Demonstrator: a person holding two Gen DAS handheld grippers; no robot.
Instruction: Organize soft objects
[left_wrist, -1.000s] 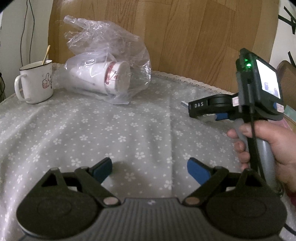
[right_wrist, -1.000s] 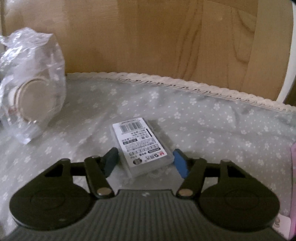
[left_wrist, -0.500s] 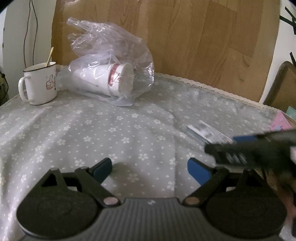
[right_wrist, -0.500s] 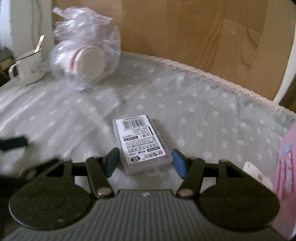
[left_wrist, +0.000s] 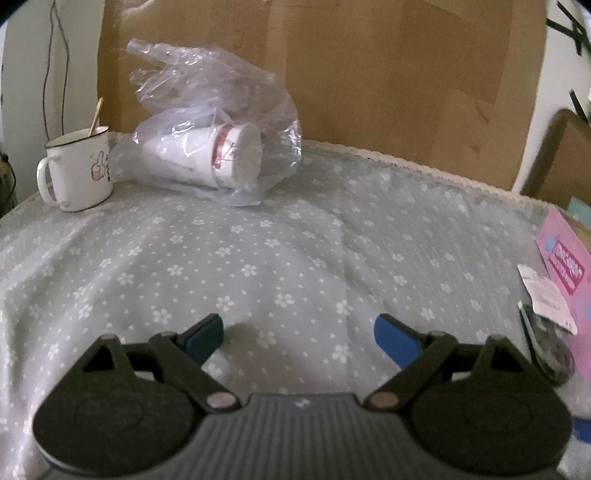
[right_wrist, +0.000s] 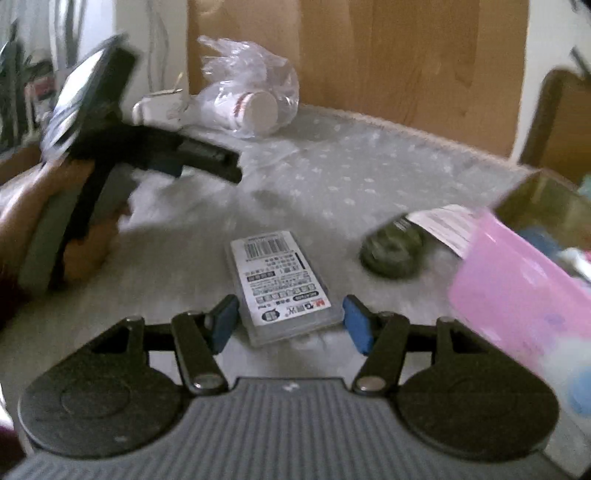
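Observation:
A clear flat plastic case with a white barcode label (right_wrist: 282, 284) lies on the grey flowered tablecloth (left_wrist: 295, 251). My right gripper (right_wrist: 290, 325) is open, its blue pads on either side of the case's near end, apart from it. My left gripper (left_wrist: 297, 334) is open and empty above bare cloth; it also shows at the left of the right wrist view (right_wrist: 207, 158), held by a hand. A clear plastic bag holding stacked paper cups (left_wrist: 218, 155) lies at the back left, also in the right wrist view (right_wrist: 251, 103).
A white enamel mug with a stick in it (left_wrist: 77, 170) stands left of the bag. A pink box (right_wrist: 517, 295), a dark round object with a paper tag (right_wrist: 393, 251) and a cardboard box (right_wrist: 546, 199) are at the right. A wooden panel (left_wrist: 332, 74) backs the table.
The right gripper has pulled back and out of the left view, with the case still between its open pads. The pink box and dark round object have come into view.

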